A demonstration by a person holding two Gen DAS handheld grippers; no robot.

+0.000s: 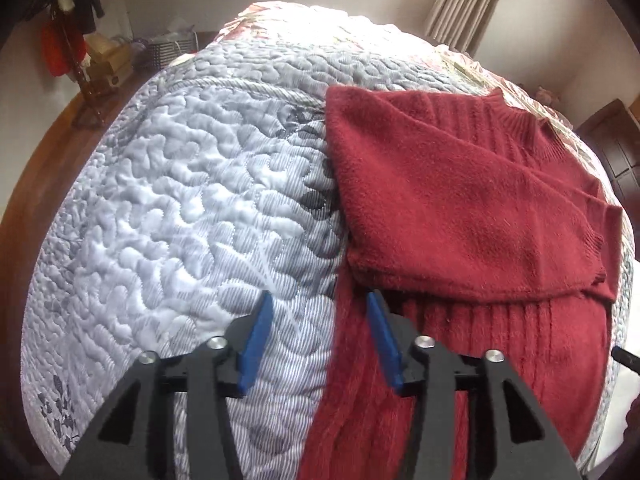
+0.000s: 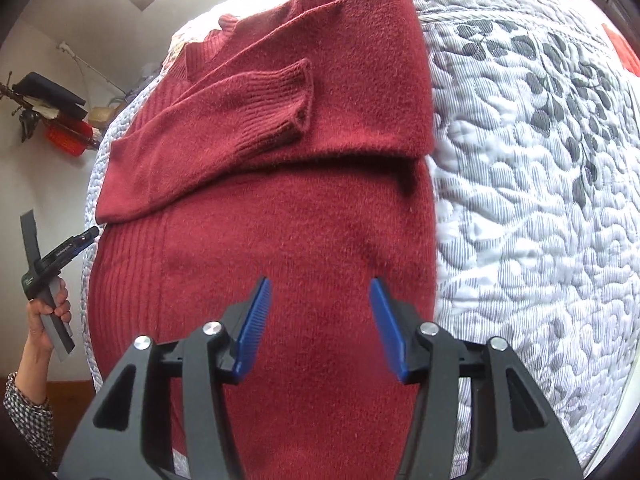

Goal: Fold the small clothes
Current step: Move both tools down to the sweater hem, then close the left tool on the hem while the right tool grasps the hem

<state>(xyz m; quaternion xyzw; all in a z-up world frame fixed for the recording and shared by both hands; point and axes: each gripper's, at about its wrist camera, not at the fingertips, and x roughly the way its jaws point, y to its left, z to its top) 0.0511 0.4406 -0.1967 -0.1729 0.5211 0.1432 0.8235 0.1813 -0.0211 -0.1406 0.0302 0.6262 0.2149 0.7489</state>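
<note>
A dark red fuzzy knit sweater (image 2: pixel 280 184) lies on a grey-white quilted bedspread (image 1: pixel 168 184), sleeves folded across its body. Both blue-fingered grippers, left (image 1: pixel 320 300) and right (image 2: pixel 320 286), hover above it, jaws spread wide and empty

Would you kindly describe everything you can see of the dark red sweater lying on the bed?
The sweater is a dark red, fuzzy knit with a ribbed high collar, ribbed cuffs and ribbed panels down its body. It lies flat on the grey-and-white quilted bedspread, partly folded: both sleeves are laid across the chest, one over the other. The lower body is still unfolded. Both grippers hover open over it; neither grips it.
</note>
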